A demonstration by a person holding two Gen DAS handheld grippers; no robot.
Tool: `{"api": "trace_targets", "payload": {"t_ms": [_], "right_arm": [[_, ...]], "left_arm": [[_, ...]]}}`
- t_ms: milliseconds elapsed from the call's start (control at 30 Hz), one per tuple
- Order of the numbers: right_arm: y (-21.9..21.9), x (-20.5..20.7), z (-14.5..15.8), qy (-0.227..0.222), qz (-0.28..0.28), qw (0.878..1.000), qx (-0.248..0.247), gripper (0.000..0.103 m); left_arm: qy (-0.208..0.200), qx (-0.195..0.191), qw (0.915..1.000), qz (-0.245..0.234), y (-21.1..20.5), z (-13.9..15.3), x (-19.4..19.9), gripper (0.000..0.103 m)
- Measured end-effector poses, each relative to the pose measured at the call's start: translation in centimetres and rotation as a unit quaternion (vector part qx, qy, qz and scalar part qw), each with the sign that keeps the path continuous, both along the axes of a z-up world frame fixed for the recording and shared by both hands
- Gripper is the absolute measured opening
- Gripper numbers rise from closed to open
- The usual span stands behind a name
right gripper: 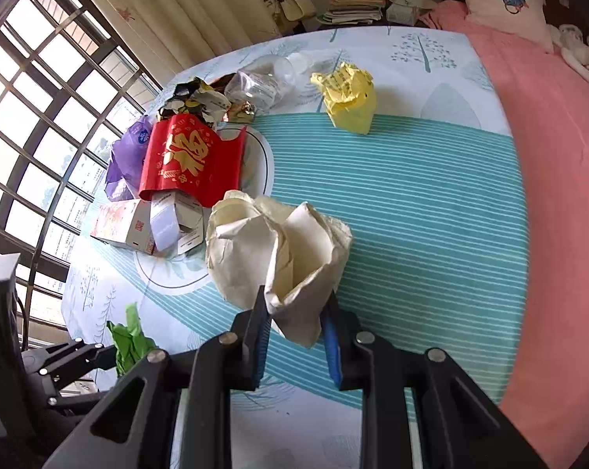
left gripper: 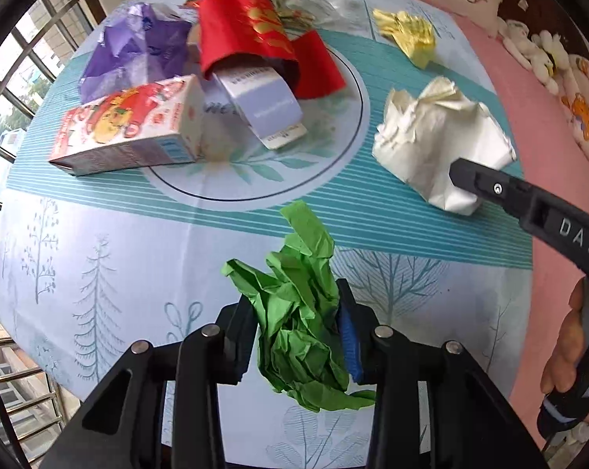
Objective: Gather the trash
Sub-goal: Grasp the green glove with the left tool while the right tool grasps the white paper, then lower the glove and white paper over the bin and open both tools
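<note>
1. Left wrist view is showing the left hand-held gripper (left gripper: 298, 336) clamping its pads onto a crumpled green paper (left gripper: 302, 312), which is lying on the near part of the bench (left gripper: 118, 254) under a tree-patterned cloth.
2. That same view is also catching the right hand-held gripper (left gripper: 466, 179) reaching in from the right, with part of a hand (left gripper: 571, 355) holding its handle; its tip is touching a crumpled white paper (left gripper: 439, 136), but the far finger is hidden there.
3. The right wrist view is settling that: the right hand-held gripper (right gripper: 296, 324) is squeezing the near lower fold of the white paper (right gripper: 278, 250) between its blue pads.
4. Only the right wrist view is showing a clear plastic bottle (right gripper: 263, 82) lying at the far end of the trash pile; the left view is giving just a blurred glint there.
5. The left wrist view is giving the clearer look at a printed carton (left gripper: 130, 129) lying on its side, beside a purple wrapper (left gripper: 138, 47) and a red envelope (left gripper: 247, 35) with gold print.
6. A crumpled yellow paper (right gripper: 349, 97) is sitting apart from the pile, farther back on the bench.
7. The green paper is looking heavily creased and bunched, the white one loosely folded with open pockets.
8. A pink bed cover (right gripper: 560, 156) is lying along the right edge of the bench.
</note>
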State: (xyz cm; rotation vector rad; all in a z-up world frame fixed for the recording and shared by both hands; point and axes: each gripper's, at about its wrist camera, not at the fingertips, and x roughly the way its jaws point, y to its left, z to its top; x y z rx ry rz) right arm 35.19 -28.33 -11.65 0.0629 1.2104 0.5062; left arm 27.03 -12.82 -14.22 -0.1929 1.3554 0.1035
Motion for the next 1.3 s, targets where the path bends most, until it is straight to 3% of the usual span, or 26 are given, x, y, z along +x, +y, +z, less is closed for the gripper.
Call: {"api": "trace_targets", "payload": {"t_ms": [567,900,1300], "right_arm": [[1.7,-8.0,6.3,-0.041,-0.02,0.999,0.027,0.024],[4.9,-14.2,10.0,-0.077,-0.069,0.994,0.021,0.024],[12.6,-25.2,9.9,-0.092,-0.158,0.983,0.016,0.024]], "left_arm": [[-0.086,0.008,0.9962,-0.017,4.1,9.0,-6.2,0.036],[-0.135,0.012,0.9867,-0.089,8.8,12.8,-10.2,0.036],[-0.161,0.013,0.9712,-0.176,16.8,12.9,-18.7,0.036]]}}
